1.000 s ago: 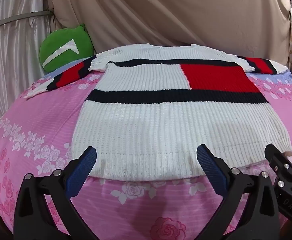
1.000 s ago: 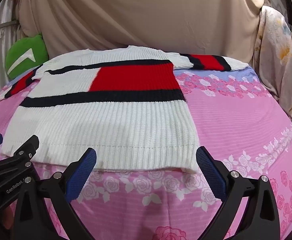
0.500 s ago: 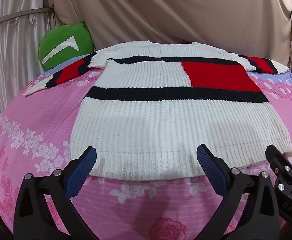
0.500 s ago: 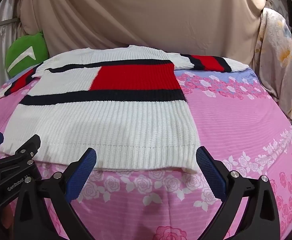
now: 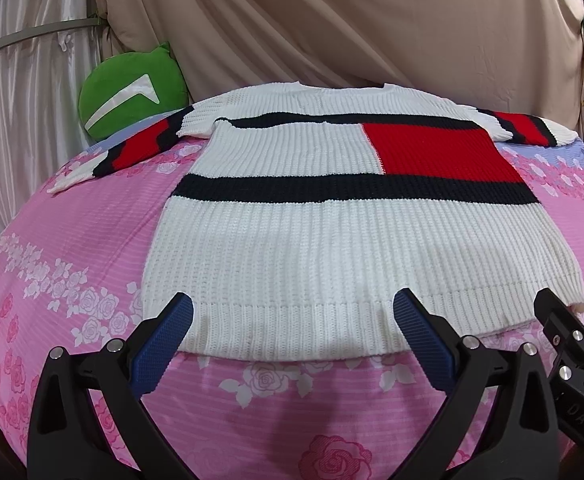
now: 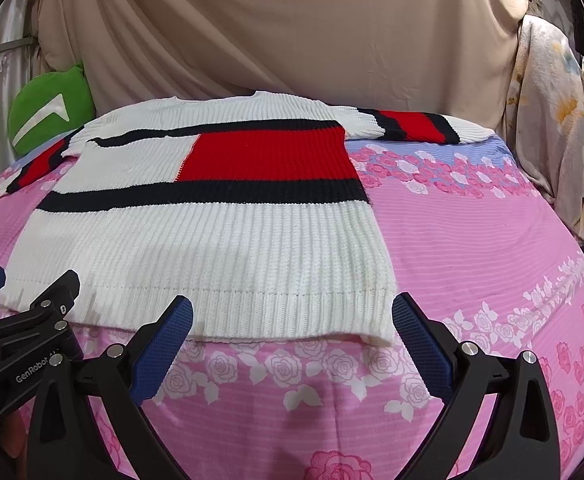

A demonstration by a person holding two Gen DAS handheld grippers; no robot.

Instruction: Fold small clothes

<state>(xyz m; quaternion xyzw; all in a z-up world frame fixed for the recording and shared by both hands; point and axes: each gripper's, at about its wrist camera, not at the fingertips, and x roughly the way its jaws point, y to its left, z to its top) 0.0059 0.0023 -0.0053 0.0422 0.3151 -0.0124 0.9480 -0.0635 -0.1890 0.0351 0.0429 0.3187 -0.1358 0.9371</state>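
Left wrist view: left gripper (image 5: 292, 312) spread wide, empty, at sweater (image 5: 332, 240) hem; sweater flat on pink floral bedsheet (image 5: 72, 248). Green cushion (image 5: 132, 96) at 10 o'clock, beige curtain (image 5: 332, 20) at 12.

Right wrist view: right gripper (image 6: 292, 312) wide, empty, at the hem's right corner; floral cloth (image 6: 552, 120) hanging at 2 o'clock.

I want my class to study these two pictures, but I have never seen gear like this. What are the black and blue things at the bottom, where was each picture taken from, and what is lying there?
No robot here: a person holds one pair of tongs in each hand, with a camera on each looking forward along its fingers. One picture looks past the left tongs, the other past the right tongs. Both are open and hold nothing. A knitted sweater lies flat, sleeves out, on a pink flowered sheet. A green cushion sits behind.
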